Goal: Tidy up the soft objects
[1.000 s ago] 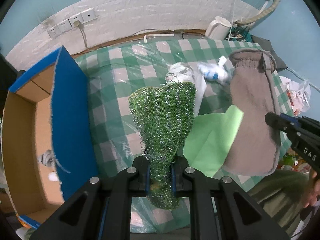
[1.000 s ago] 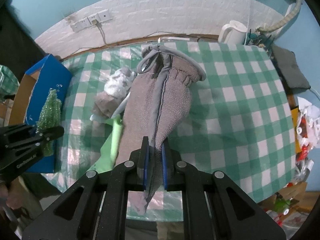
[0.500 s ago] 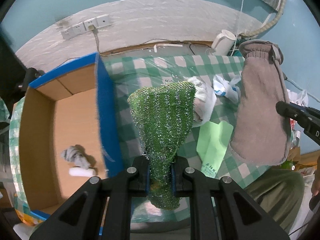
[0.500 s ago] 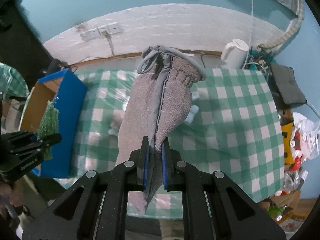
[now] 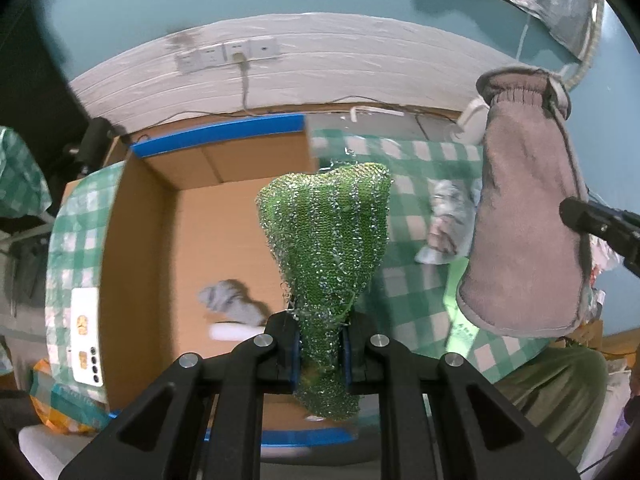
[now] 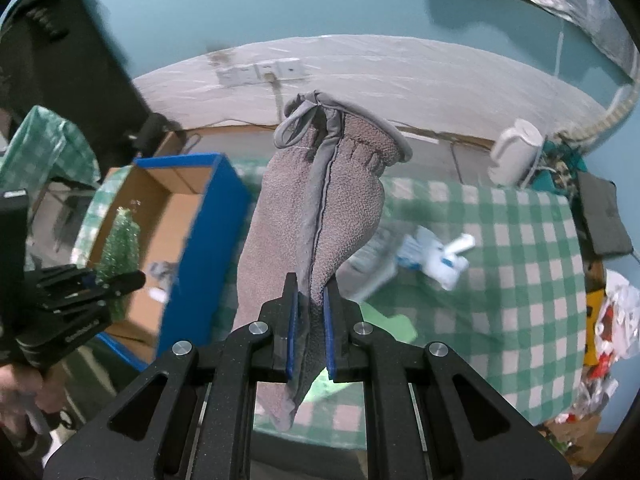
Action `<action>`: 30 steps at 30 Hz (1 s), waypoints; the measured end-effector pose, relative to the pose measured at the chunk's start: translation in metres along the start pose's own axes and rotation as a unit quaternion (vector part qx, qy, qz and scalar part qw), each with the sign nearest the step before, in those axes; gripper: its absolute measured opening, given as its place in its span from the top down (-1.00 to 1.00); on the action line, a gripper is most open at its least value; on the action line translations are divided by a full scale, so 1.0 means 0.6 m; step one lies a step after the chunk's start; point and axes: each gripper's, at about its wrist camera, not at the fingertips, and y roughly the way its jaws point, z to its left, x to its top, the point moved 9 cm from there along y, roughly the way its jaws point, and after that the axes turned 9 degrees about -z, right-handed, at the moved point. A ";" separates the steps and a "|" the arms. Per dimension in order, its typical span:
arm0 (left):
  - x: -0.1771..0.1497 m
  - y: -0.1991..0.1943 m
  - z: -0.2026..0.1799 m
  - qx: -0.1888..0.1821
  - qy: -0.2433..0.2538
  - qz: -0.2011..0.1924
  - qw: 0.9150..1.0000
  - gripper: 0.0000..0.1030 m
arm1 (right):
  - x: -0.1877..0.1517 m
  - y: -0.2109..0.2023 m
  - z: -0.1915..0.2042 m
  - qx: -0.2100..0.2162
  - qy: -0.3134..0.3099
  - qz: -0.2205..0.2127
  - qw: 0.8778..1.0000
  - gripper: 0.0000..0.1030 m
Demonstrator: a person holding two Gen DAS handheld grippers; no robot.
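Observation:
My left gripper [image 5: 320, 340] is shut on a glittery green knitted cloth [image 5: 326, 240], held in the air over the open cardboard box [image 5: 160, 240] with blue outer walls. My right gripper [image 6: 308, 336] is shut on a grey-brown fleece mitt [image 6: 316, 208] that hangs above the checked table's left part, beside the box [image 6: 200, 240]. In the left wrist view the mitt [image 5: 524, 220] shows at the right with the right gripper's finger [image 5: 592, 220] behind it. In the right wrist view the left gripper [image 6: 116, 280] and green cloth [image 6: 120, 236] sit at the left, over the box.
A grey sock and a white roll [image 5: 234, 308] lie in the box. The green-checked table [image 6: 520, 280] carries crumpled cloths [image 5: 448, 220], white-blue packets [image 6: 436, 256] and a light green sheet [image 6: 388, 324]. A white kettle [image 6: 516, 152] stands at the back edge by the wall.
Both grippers rose and swung left. The green cloth now hangs over the box's inside instead of over the table. The mitt was lifted clear of the tabletop and moved toward the box.

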 end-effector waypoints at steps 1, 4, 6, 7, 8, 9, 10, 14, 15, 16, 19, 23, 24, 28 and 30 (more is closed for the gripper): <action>-0.001 -0.003 0.012 0.003 -0.005 -0.001 1.000 0.71 | 0.003 0.001 0.008 0.003 -0.002 -0.001 1.000 0.82; -0.003 -0.010 0.047 0.011 -0.017 -0.002 1.000 0.71 | 0.018 0.003 0.054 0.018 -0.014 -0.005 1.000 0.82; -0.008 -0.013 0.071 0.018 -0.026 -0.002 1.000 0.71 | 0.028 0.006 0.090 0.031 -0.022 -0.007 0.999 0.82; -0.010 -0.013 0.079 0.020 -0.028 -0.001 0.999 0.71 | 0.028 0.006 0.090 0.031 -0.022 -0.007 0.999 0.82; -0.013 -0.013 0.089 0.024 -0.030 0.000 0.999 0.71 | 0.031 0.008 0.103 0.036 -0.025 -0.008 0.999 0.82; -0.016 -0.014 0.100 0.027 -0.033 0.000 0.999 0.71 | 0.034 0.009 0.115 0.040 -0.028 -0.008 0.999 0.82; -0.019 -0.014 0.111 0.030 -0.037 0.001 0.999 0.71 | 0.037 0.012 0.124 0.044 -0.032 -0.008 0.998 0.82; -0.030 -0.012 0.147 0.037 -0.054 0.006 0.998 0.71 | 0.043 0.025 0.160 0.060 -0.042 -0.007 0.997 0.82; -0.033 -0.011 0.155 0.039 -0.059 0.007 0.997 0.71 | 0.044 0.029 0.168 0.062 -0.044 -0.006 0.997 0.82; -0.036 -0.009 0.164 0.041 -0.063 0.008 0.997 0.71 | 0.044 0.035 0.180 0.067 -0.048 -0.004 0.997 0.82; -0.045 -0.006 0.184 0.045 -0.071 0.011 0.996 0.71 | 0.039 0.051 0.213 0.076 -0.057 0.003 0.995 0.82; -0.057 -0.001 0.202 0.050 -0.080 0.016 0.995 0.71 | 0.028 0.076 0.256 0.085 -0.065 0.016 0.994 0.82; -0.060 0.000 0.207 0.051 -0.083 0.017 0.995 0.71 | 0.026 0.079 0.265 0.085 -0.066 0.019 0.994 0.82; -0.067 0.003 0.223 0.055 -0.091 0.018 0.994 0.71 | 0.010 0.105 0.286 0.088 -0.074 0.034 0.993 0.82; -0.069 0.003 0.227 0.057 -0.094 0.019 0.994 0.71 | 0.003 0.116 0.294 0.088 -0.076 0.040 0.992 0.82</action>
